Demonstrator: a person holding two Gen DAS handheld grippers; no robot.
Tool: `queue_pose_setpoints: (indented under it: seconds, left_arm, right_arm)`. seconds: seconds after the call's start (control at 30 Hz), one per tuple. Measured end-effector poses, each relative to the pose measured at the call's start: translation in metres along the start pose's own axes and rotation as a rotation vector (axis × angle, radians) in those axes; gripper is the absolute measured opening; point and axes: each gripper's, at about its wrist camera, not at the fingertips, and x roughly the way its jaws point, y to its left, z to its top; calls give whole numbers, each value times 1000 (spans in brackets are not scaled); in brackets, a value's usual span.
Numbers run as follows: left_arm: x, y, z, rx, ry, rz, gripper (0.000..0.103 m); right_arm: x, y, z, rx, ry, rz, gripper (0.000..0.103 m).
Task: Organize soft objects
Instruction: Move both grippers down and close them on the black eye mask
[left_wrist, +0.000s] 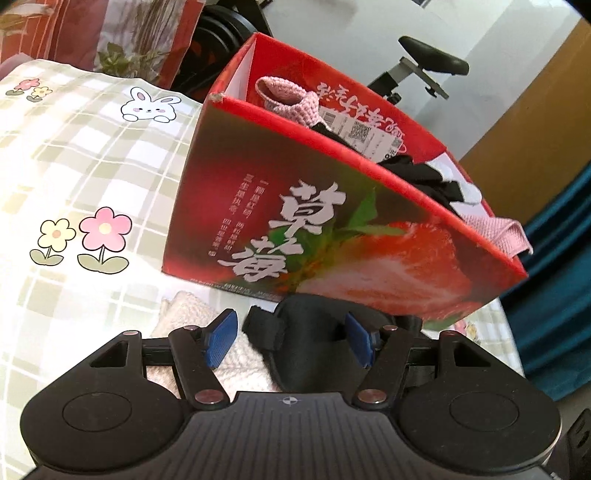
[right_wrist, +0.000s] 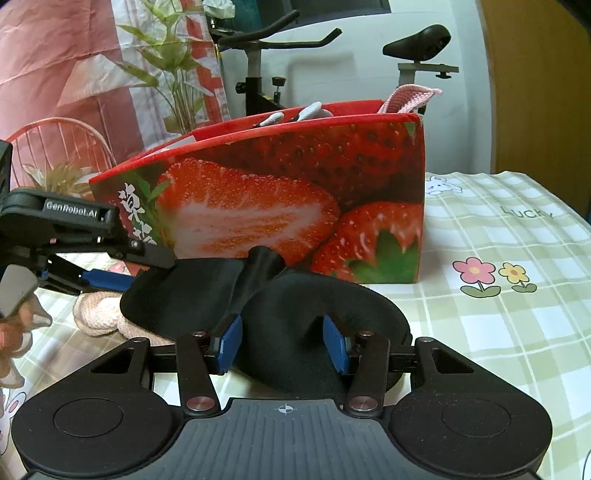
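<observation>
A black padded eye mask (right_wrist: 295, 314) lies on the checked cloth in front of the red strawberry box (right_wrist: 295, 192). My right gripper (right_wrist: 282, 345) is shut on the mask's right lobe, both blue pads pressing into it. In the left wrist view the eye mask (left_wrist: 314, 332) and its strap sit between the blue pads of my left gripper (left_wrist: 291, 339), which is closed on its other end. Seen from the right wrist, the left gripper (right_wrist: 147, 267) clamps the mask's left edge. A cream knitted piece (left_wrist: 192, 306) lies under the mask. The box (left_wrist: 332, 229) holds pink knitted items (left_wrist: 288, 99) and black cloth (left_wrist: 417, 173).
The checked tablecloth (right_wrist: 498, 332) with flower and rabbit prints covers the table. An exercise bike (right_wrist: 258, 74) stands behind the box, next to a red patterned curtain (right_wrist: 74, 74). A wooden panel (right_wrist: 535, 92) and a blue curtain (left_wrist: 554, 295) are off to the right.
</observation>
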Motion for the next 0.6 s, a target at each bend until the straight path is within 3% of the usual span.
queue_pose_setpoints:
  seconds: [0.1, 0.2, 0.37, 0.6]
  left_arm:
    - [-10, -10, -2, 58, -18, -26, 42]
    - [-26, -23, -7, 129, -39, -53, 37]
    - [-48, -34, -22, 213, -72, -59, 18]
    - [-66, -25, -60, 164, -123, -45, 14]
  right_arm:
    - [0, 0, 0, -4, -1, -1, 46]
    - [-1, 2, 0, -11, -1, -5, 46]
    - [-2, 3, -1, -19, -5, -2, 46]
    - [-11, 0, -3, 0, -28, 45, 47]
